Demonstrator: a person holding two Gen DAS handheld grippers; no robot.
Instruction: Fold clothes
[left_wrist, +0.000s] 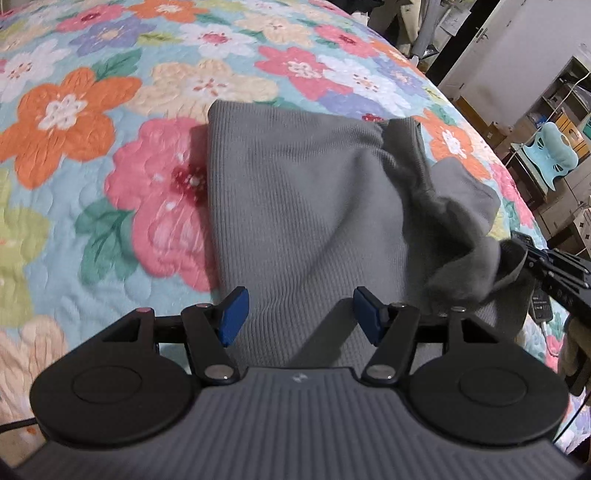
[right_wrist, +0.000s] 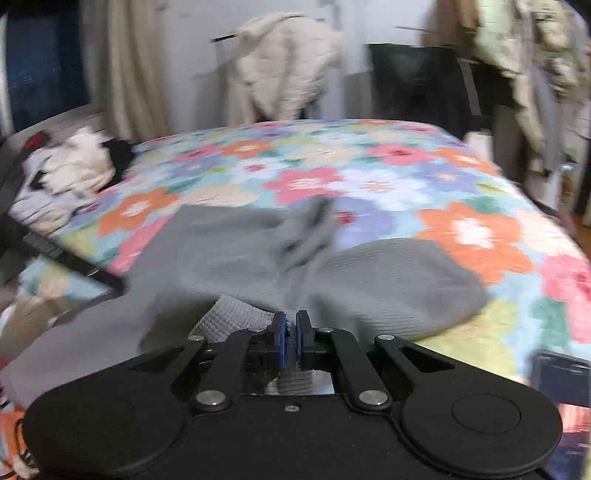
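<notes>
Floral quilted bedspread (left_wrist: 110, 92), white wall (right_wrist: 199, 44), cream curtain (right_wrist: 129, 74), cluttered shelves (left_wrist: 561, 103) beside the bed.

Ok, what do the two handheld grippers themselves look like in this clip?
Both match: the left gripper and right gripper have black linkage arms with silver pivot pins, blue pads on the fingertips and round black discs on each side. The left one's body is ribbed grey with a small white logo. No sleeves visible.

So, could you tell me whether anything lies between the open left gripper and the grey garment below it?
Nothing visible does. The left gripper hangs open directly over the grey garment, with only bare ribbed fabric between its blue pads.
</notes>
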